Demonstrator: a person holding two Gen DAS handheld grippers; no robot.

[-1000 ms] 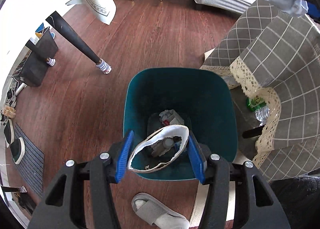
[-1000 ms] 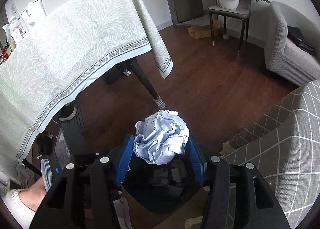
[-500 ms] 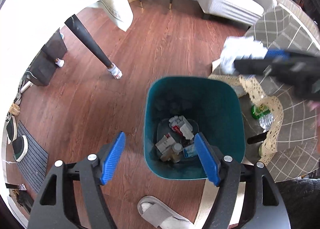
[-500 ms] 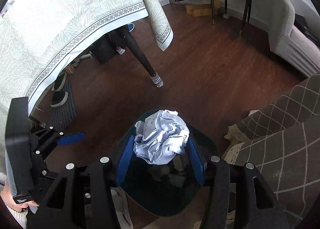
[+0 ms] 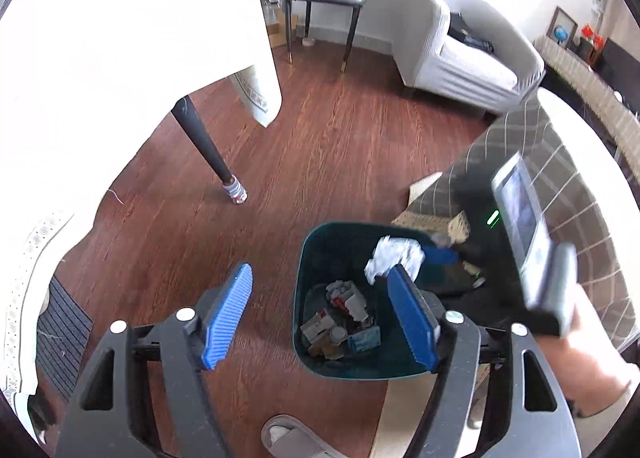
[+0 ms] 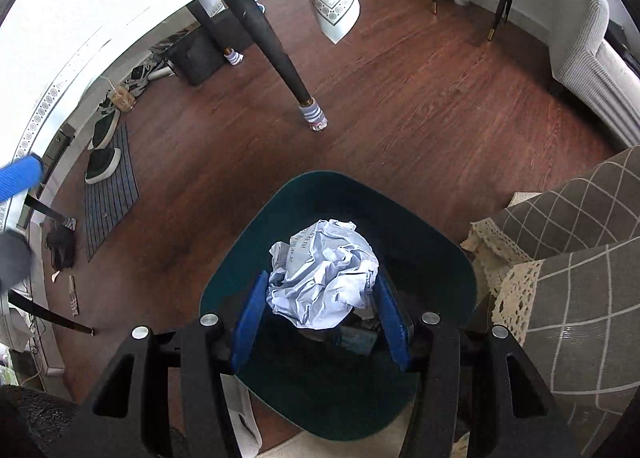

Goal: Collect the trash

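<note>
your right tool [image 6: 320,322] has its pads clamped on the crumpled paper ball [image 6: 324,274], and the ball hangs over the open mouth of the teal bin [image 6: 424,225], toward the middle rather than the rim. seen from the left wrist, the same ball [image 5: 394,258] sits above the far right part of the bin [image 5: 316,258], close to its edge on the side of the checked cloth [image 5: 580,193]. so bring it a little further in over the heap of cartons and scraps [image 5: 340,318] at the bottom before you let go; a light ball like this could catch the rim and roll onto the floor. open the pads fully in one move so the paper does not cling to one side. your left tool [image 5: 320,322] is empty, its jaws partly apart after opening and easing back a little; it stands just beside the bin over the wood floor [image 5: 328,145]. hold it clear of the drop path.
</note>
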